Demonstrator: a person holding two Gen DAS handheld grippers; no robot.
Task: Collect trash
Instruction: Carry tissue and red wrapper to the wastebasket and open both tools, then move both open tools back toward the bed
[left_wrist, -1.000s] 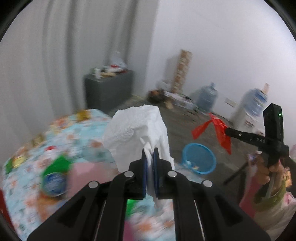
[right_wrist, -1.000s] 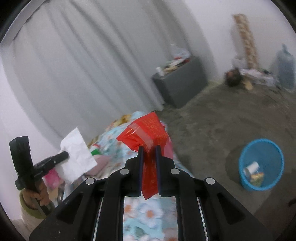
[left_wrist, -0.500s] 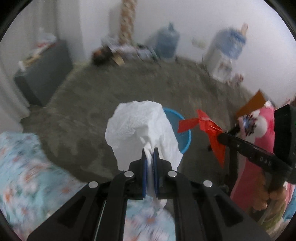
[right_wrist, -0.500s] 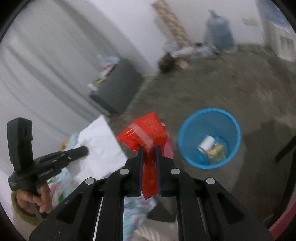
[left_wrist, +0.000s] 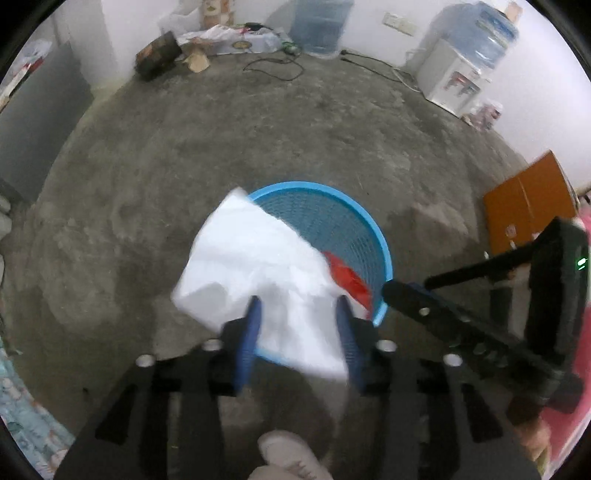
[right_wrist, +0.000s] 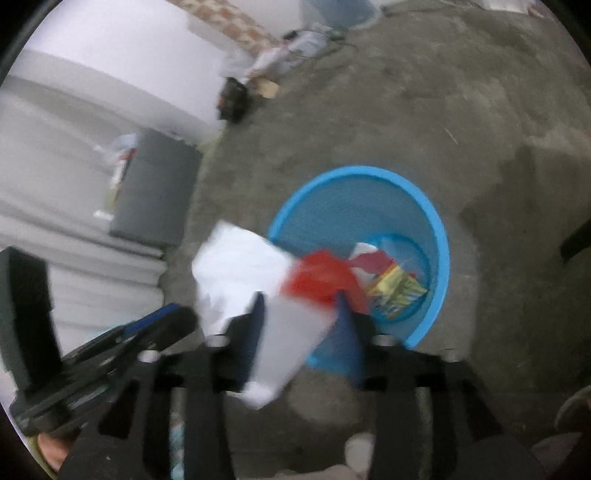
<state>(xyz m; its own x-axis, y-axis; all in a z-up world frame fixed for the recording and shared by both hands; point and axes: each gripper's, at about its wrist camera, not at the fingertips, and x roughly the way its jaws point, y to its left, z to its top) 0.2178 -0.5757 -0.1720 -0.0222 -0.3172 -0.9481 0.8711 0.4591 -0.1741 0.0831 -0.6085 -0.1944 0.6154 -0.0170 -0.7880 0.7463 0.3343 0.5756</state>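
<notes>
1. The left wrist view looks steeply down along its fingers at the floor (left_wrist: 229, 140), close above the bin (left_wrist: 332, 218).
2. The right wrist view looks down at a slant, close to the bin (right_wrist: 437, 236), from its right.
3. Both share the bin, the floor and the far wall (left_wrist: 258, 11) clutter.
</notes>
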